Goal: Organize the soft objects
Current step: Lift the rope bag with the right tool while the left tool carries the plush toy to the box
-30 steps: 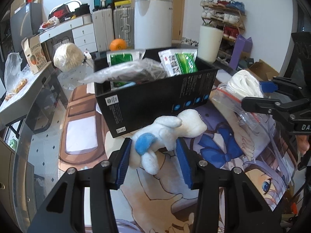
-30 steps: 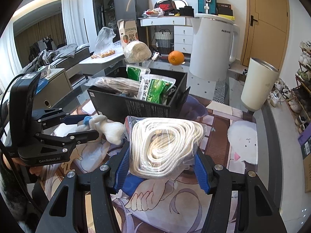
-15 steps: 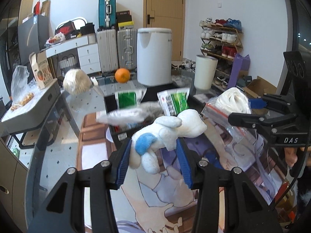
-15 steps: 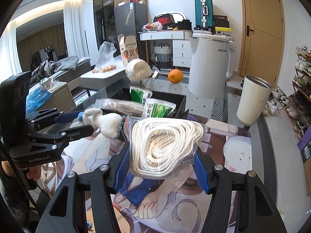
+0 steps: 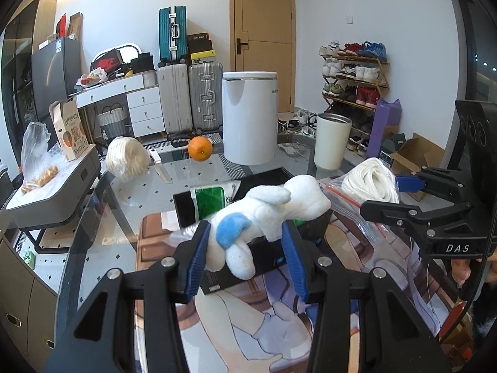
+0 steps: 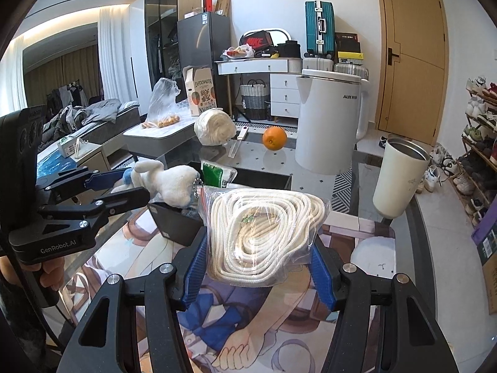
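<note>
My left gripper (image 5: 245, 248) is shut on a white plush toy with a blue patch (image 5: 267, 214) and holds it above the black box (image 5: 267, 258), which holds green snack packets (image 5: 211, 199). The toy also shows in the right wrist view (image 6: 167, 180). My right gripper (image 6: 257, 258) is shut on a clear bag of white rope (image 6: 264, 236), held above the printed mat to the right of the box (image 6: 177, 223). The rope bag also shows in the left wrist view (image 5: 369, 183).
On the glass table (image 5: 102, 217) stand a white kettle (image 5: 248, 118), a white tumbler (image 5: 330, 141), an orange (image 5: 200, 149) and a ball of white yarn (image 5: 127, 158). An anime-print mat (image 6: 254, 326) covers the near part. A side table (image 5: 52, 192) stands at the left.
Both grippers have risen with their loads. The box, at toy level a second ago, now lies below the toy and the rope bag.
</note>
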The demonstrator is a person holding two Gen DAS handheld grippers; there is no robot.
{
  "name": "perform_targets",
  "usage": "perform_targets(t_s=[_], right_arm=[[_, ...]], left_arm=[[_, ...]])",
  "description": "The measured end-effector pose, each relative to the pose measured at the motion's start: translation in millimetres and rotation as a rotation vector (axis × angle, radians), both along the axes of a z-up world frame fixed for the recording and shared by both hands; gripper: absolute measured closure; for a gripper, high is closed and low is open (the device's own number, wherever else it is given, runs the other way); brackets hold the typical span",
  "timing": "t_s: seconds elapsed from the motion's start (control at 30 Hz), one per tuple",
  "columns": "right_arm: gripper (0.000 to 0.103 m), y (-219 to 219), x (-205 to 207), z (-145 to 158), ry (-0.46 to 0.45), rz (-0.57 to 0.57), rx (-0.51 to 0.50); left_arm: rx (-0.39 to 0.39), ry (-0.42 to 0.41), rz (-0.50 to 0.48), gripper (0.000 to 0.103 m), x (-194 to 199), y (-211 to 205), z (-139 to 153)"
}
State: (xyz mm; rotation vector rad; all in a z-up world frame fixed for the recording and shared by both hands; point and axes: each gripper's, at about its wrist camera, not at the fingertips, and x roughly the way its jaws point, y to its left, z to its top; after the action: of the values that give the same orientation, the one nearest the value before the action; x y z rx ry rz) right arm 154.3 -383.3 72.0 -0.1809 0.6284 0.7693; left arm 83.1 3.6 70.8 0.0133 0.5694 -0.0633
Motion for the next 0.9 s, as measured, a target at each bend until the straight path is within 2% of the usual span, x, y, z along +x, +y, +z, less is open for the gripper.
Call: perform_targets(t_s=[0.33,0.63,0.9], right_arm=[[0.044,17,13,3,-0.006,-0.002,-0.021],[0.044,47,36,-6,0.013,0.027,-0.074],[0.044,72,55,-21,0.039,0.05,-0.116]], left_arm=[[-0.031,-0.026,0.048,0.058,14,16,2],[-0.05,-0.002,0.087,0.058,41,28,-6],[-0.031,0.034,0.1,0.058,63,30,-17]])
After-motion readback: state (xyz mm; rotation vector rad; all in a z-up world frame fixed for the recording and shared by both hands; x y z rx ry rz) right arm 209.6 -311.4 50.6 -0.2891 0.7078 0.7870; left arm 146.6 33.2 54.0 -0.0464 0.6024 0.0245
